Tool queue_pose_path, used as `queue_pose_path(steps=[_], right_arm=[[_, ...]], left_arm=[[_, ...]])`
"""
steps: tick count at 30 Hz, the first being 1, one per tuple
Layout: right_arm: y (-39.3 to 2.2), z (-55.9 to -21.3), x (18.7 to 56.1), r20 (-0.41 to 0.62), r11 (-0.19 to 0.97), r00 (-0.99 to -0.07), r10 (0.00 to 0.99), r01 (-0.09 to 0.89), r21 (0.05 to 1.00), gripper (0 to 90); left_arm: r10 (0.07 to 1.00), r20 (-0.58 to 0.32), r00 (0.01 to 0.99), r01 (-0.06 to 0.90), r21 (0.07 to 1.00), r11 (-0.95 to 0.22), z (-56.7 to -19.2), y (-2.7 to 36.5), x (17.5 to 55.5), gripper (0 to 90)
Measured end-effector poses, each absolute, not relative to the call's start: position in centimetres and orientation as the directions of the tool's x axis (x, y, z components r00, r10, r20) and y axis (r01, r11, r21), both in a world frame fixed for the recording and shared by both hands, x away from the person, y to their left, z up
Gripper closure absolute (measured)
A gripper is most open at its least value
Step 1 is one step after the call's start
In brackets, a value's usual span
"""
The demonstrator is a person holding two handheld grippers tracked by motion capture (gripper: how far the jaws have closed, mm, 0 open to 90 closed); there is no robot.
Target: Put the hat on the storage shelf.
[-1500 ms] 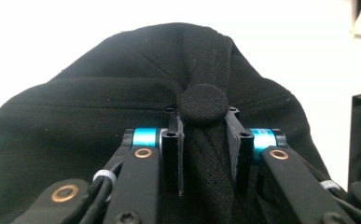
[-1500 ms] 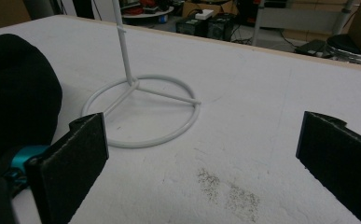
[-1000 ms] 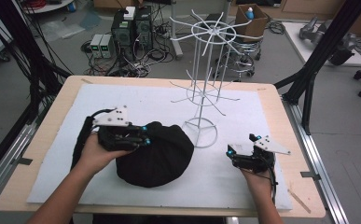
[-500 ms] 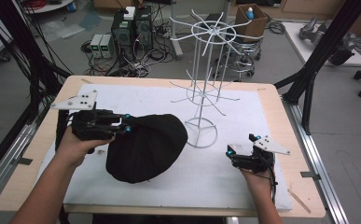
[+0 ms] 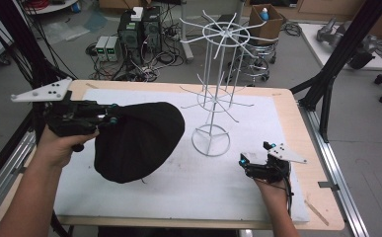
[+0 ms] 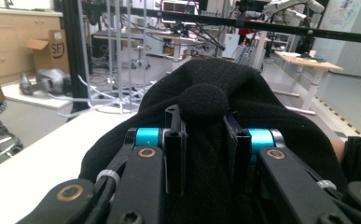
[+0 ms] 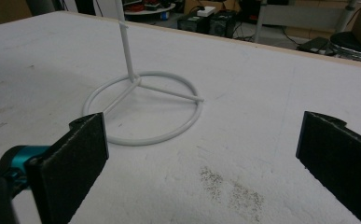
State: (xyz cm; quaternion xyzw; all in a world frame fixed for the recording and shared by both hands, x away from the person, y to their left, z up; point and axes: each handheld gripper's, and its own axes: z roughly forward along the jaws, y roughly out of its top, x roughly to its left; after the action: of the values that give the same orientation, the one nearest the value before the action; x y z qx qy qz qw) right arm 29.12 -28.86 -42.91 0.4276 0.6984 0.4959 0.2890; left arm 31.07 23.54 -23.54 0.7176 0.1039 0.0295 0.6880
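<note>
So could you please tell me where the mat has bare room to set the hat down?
The white mat is bare along its near edge, between the black hat and the right tool, and right of the rack. It is crowded around the rack's ring base.

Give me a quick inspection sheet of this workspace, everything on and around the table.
Surface: white mat on a wooden table, lightly soiled.
Job's things: black hat lifted at its top; white wire rack upright mid-table.
Clutter: dark specks on the mat.
Grippers: left gripper shut on the hat; right gripper open, low over the mat.
Cables: one trails from the right gripper.
Surroundings: electronics, cardboard box, stool on the floor.
</note>
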Motion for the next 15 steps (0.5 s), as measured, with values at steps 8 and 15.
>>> queue_pose_path(steps=[8,15], right_arm=[[-28.8,-42.9,29.1,0.02,0.144,-0.467,0.884,0.313,0.939,1.1],[-28.8,-43.0,29.2,0.016,0.15,-0.472,0.882,0.312,0.938,1.1]], left_arm=[[0.215,-0.081,0.973,0.085,0.996,-0.009,-21.5,24.7,31.3,74.4],[0.219,-0.063,0.974,0.065,0.998,-0.002,-19.6,24.5,32.1,74.3]])
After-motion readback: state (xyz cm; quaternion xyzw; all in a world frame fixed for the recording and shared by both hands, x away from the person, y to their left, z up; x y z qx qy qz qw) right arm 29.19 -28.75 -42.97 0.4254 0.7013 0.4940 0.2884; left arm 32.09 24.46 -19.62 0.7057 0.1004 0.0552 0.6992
